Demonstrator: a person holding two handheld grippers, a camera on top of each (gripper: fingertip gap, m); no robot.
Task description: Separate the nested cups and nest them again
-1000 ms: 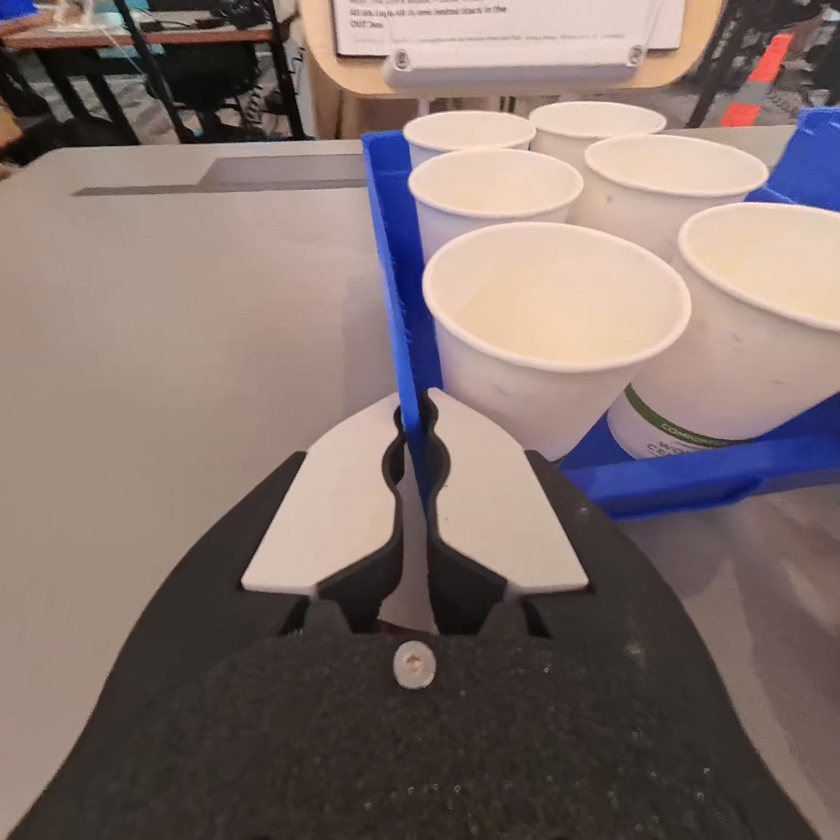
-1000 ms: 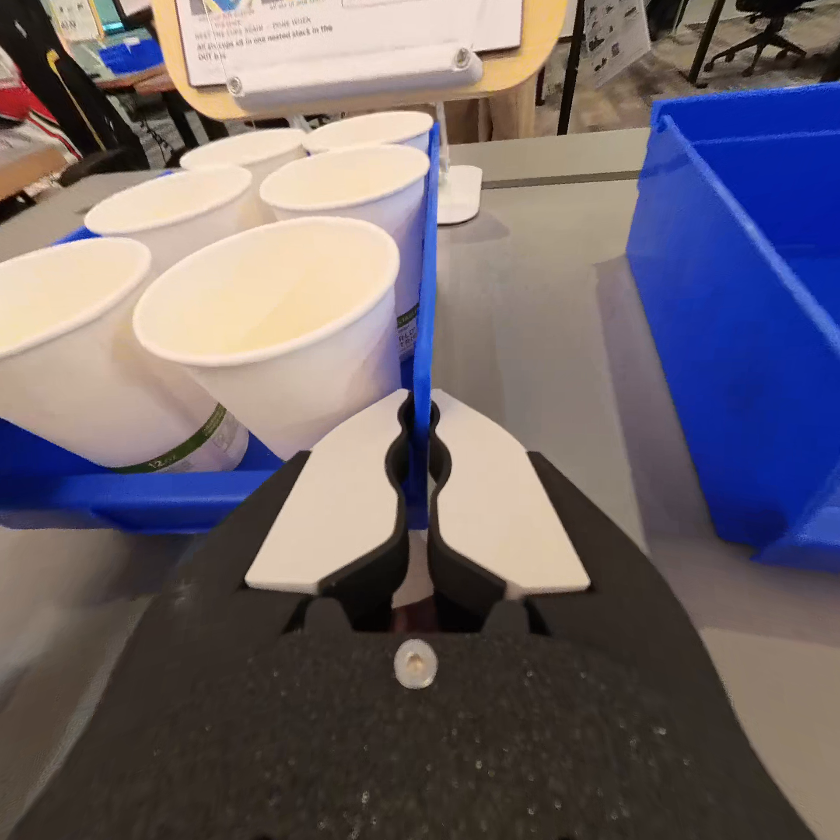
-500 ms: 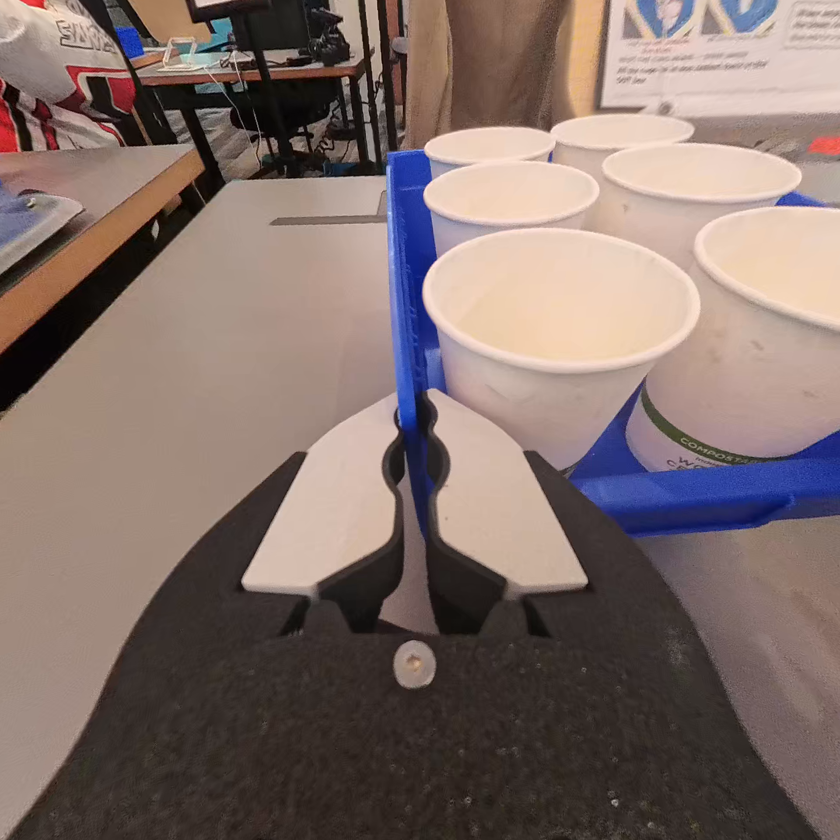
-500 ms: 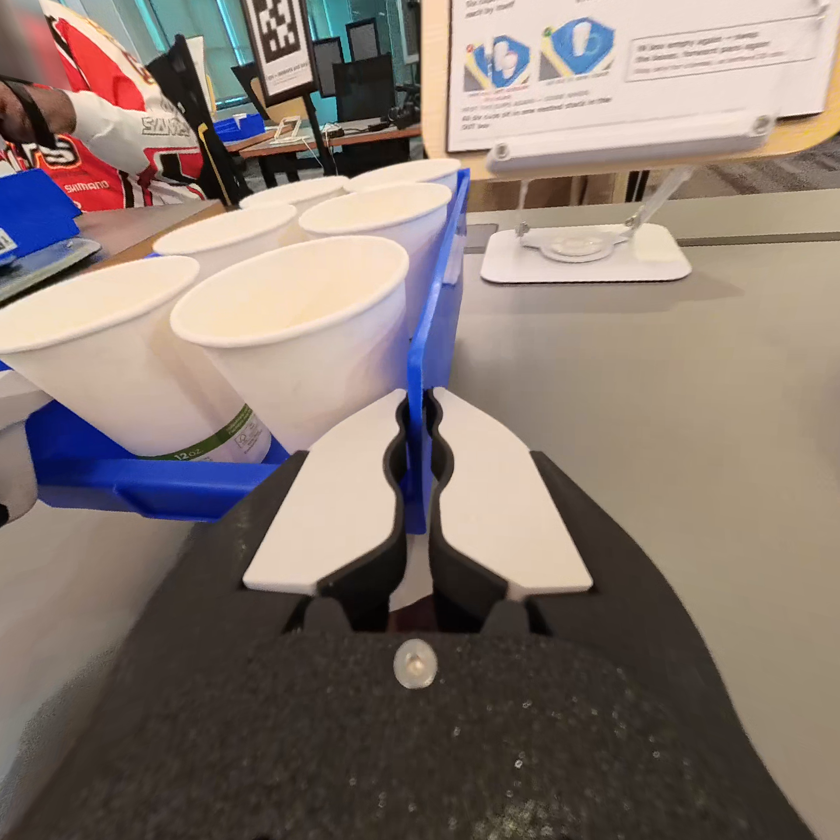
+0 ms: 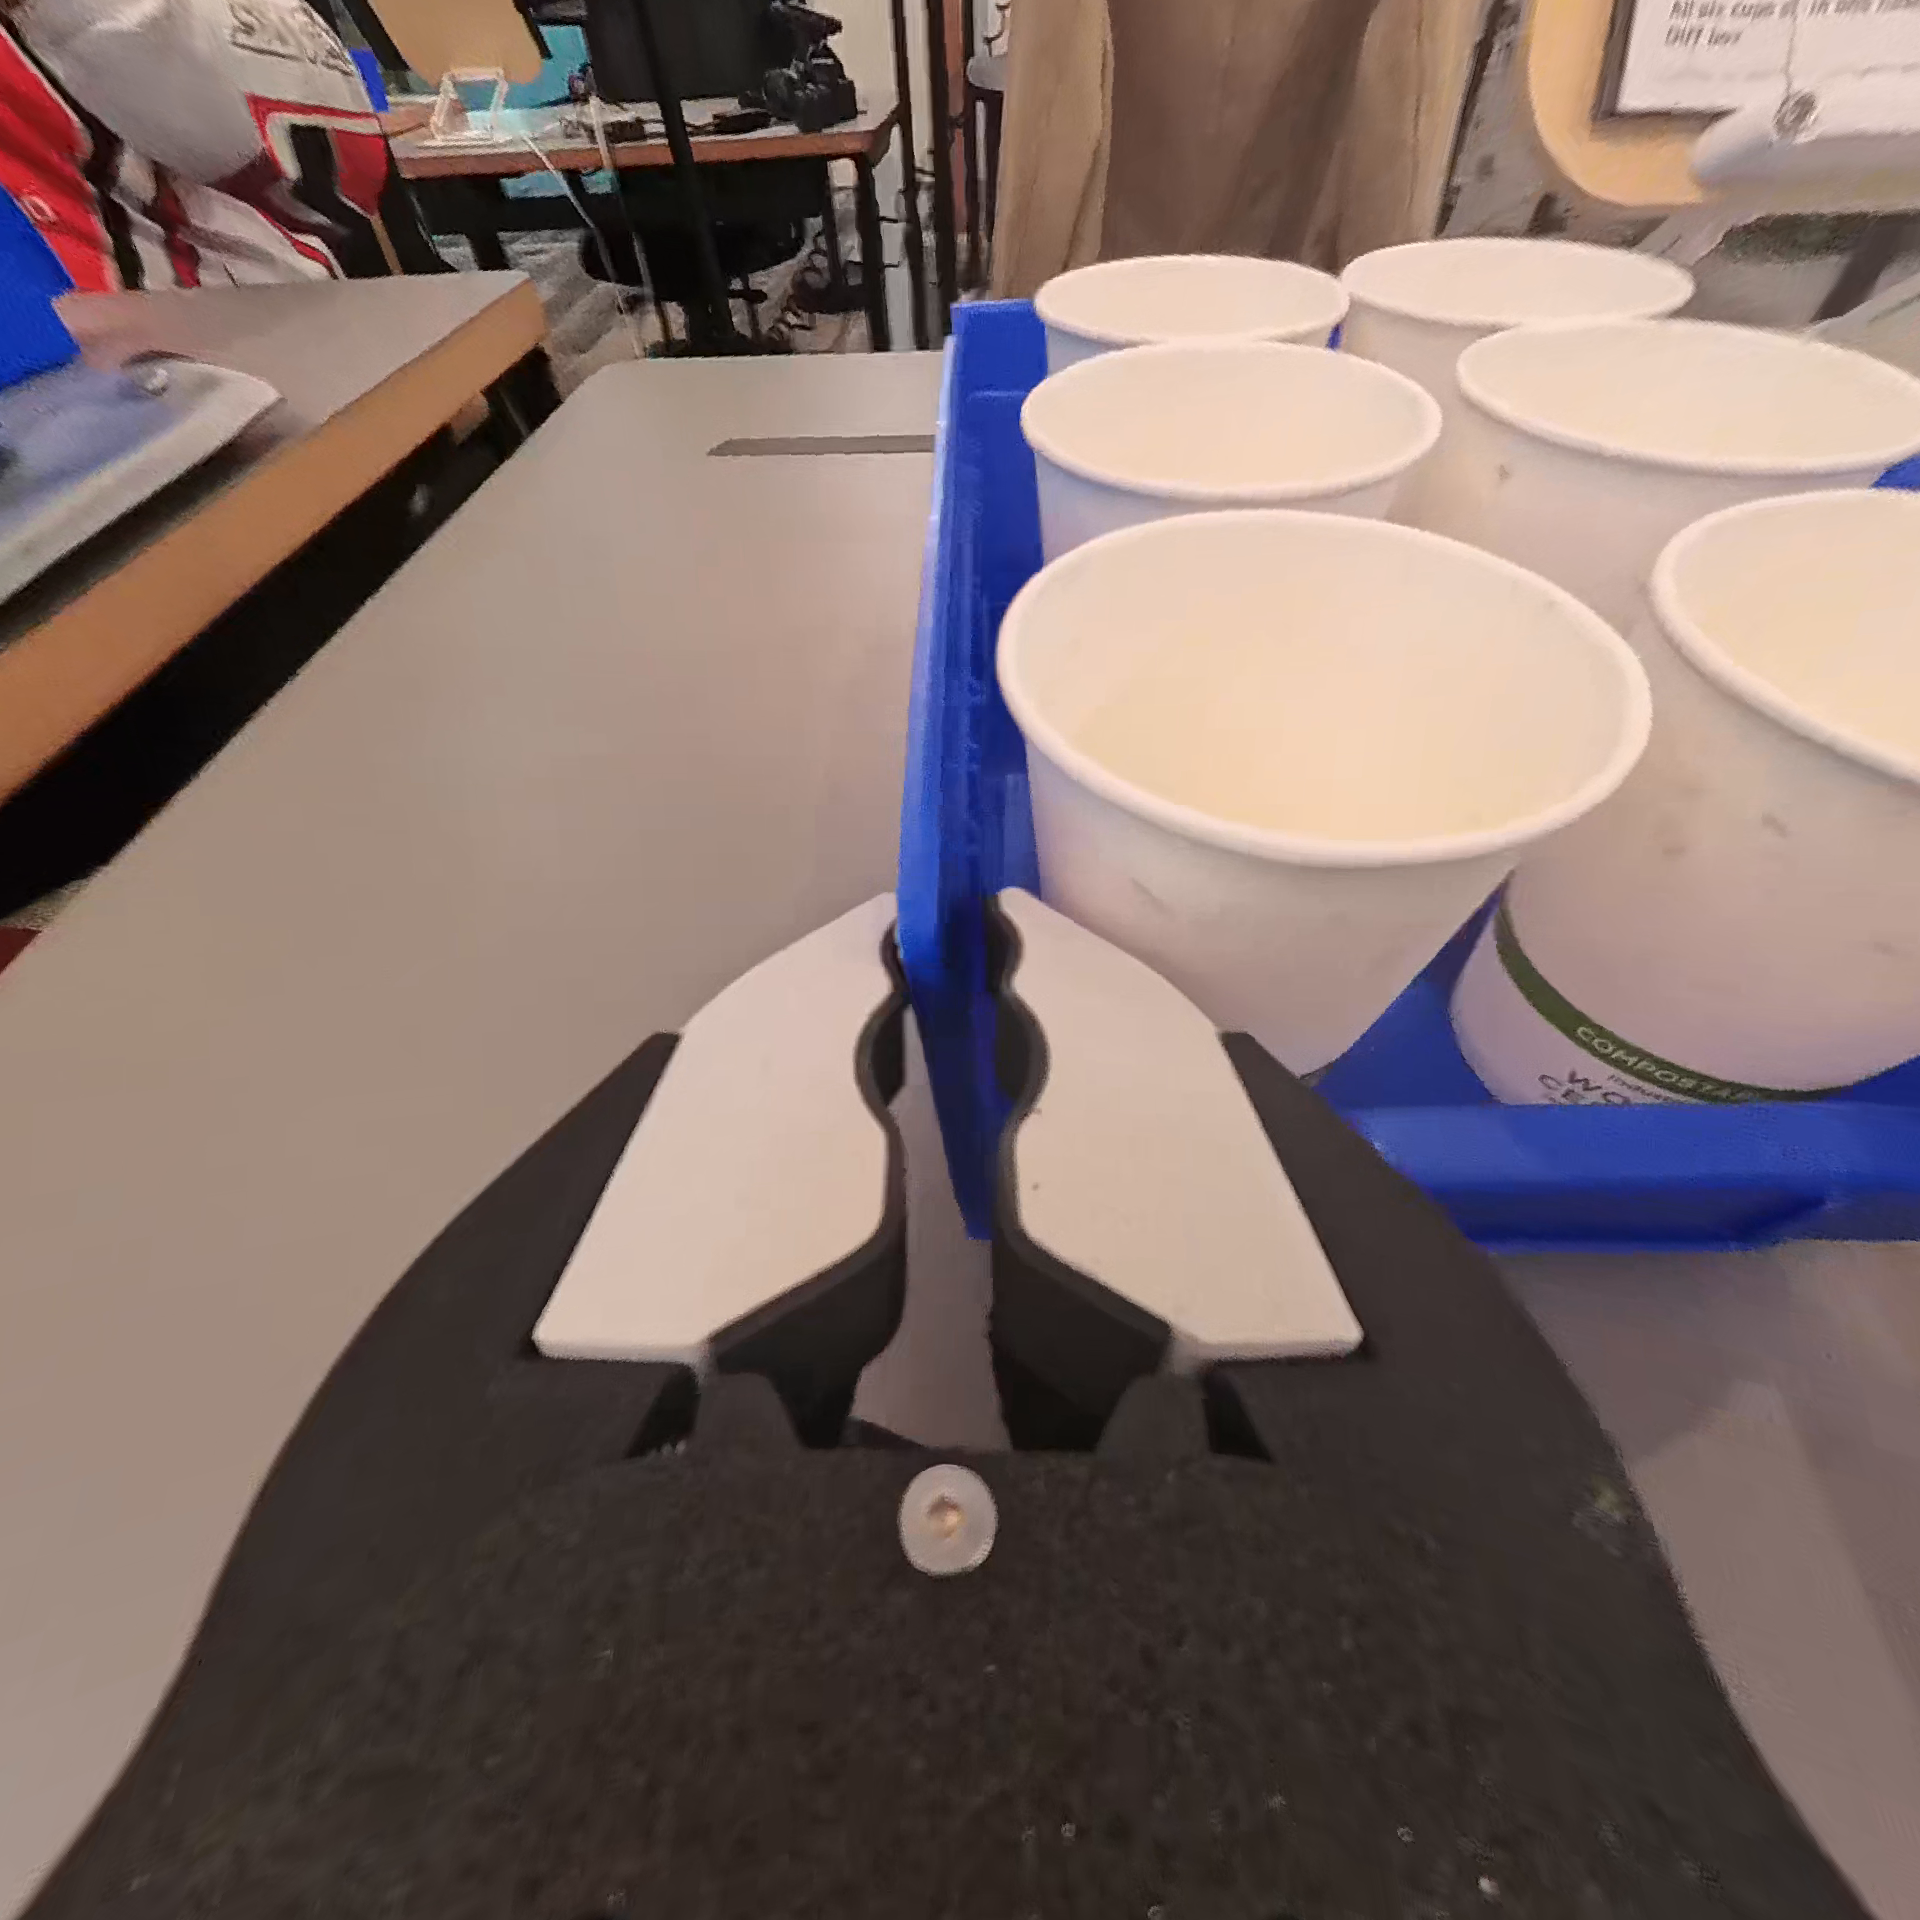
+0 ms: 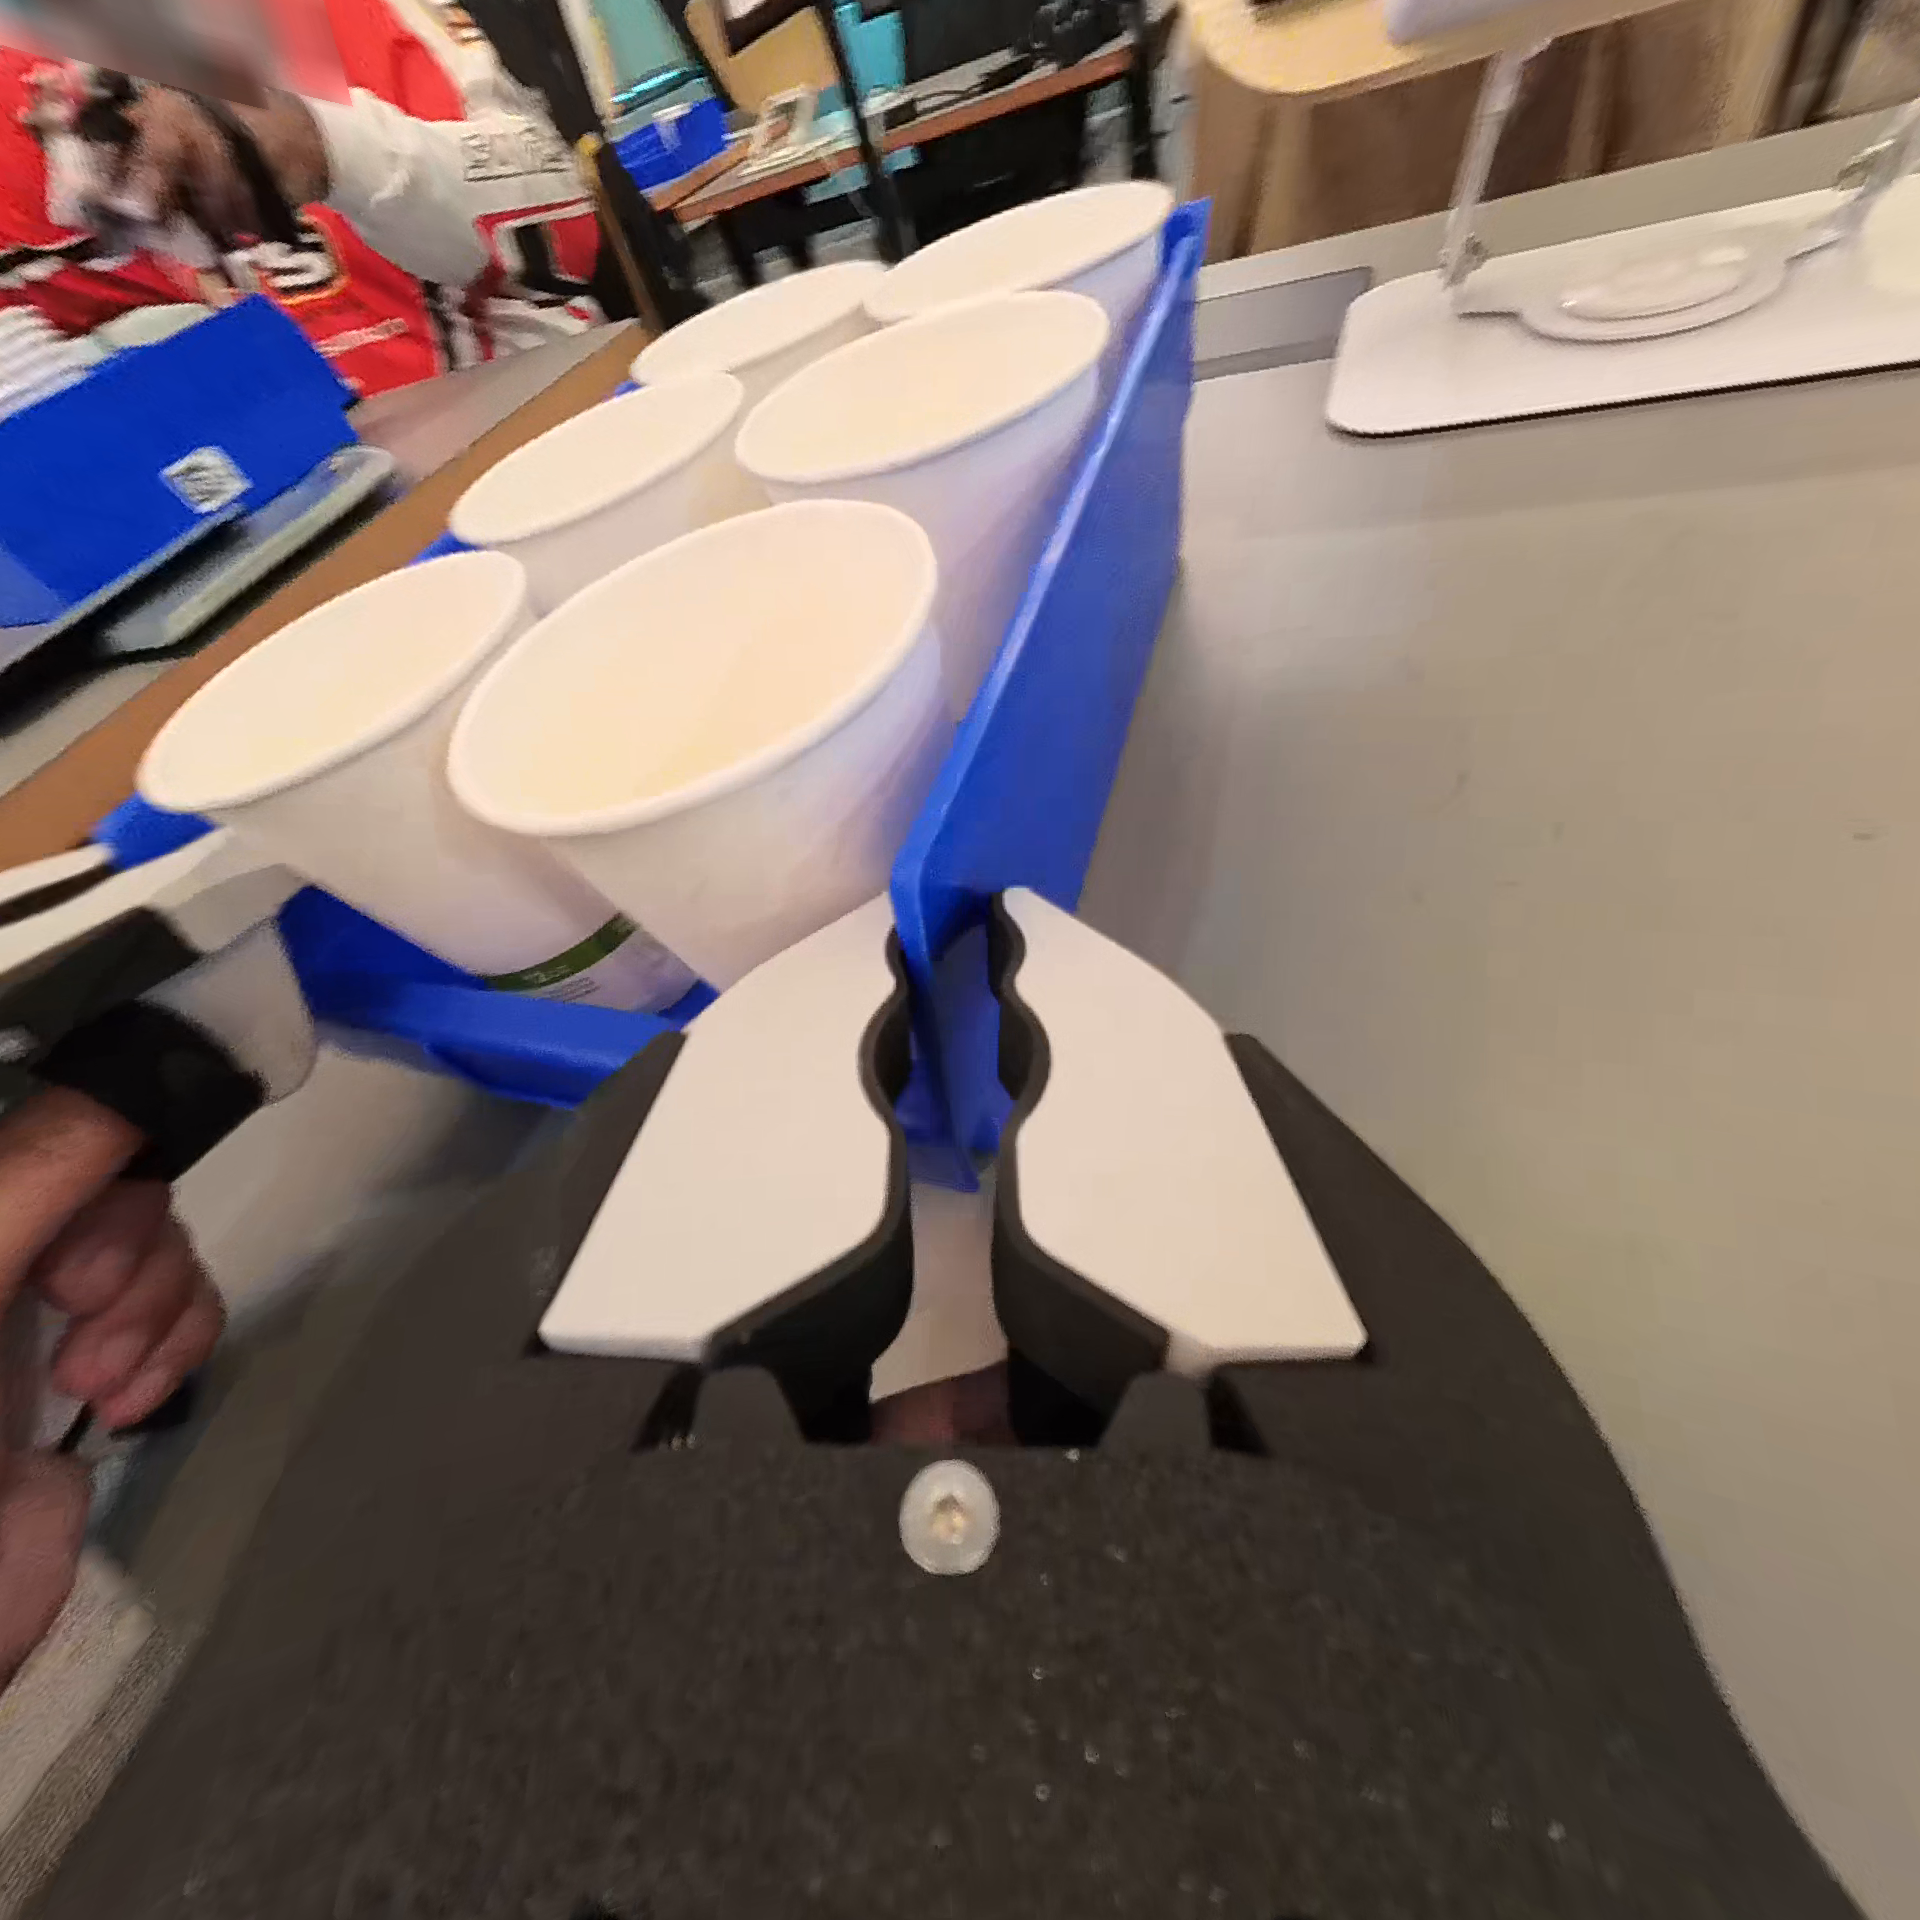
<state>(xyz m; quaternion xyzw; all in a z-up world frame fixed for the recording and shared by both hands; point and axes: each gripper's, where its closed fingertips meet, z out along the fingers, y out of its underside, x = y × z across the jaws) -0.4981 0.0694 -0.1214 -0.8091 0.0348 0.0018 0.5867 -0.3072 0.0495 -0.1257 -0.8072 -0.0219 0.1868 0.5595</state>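
Blue bin [image 5: 961,665] holds six white paper cups [image 5: 1309,748], standing apart. The left gripper [image 5: 948,925] pinches its left wall, the right gripper [image 6: 948,925] its right wall

My left gripper [image 5: 948,925] and right gripper [image 6: 948,925] each have jaws clamped tight; my hand [image 6: 73,1299] grips the left handle.

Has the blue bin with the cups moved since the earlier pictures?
Yes. The blue bin, clamped by both claws, has swung left, away from the white stand base on the table, which earlier was just behind it.
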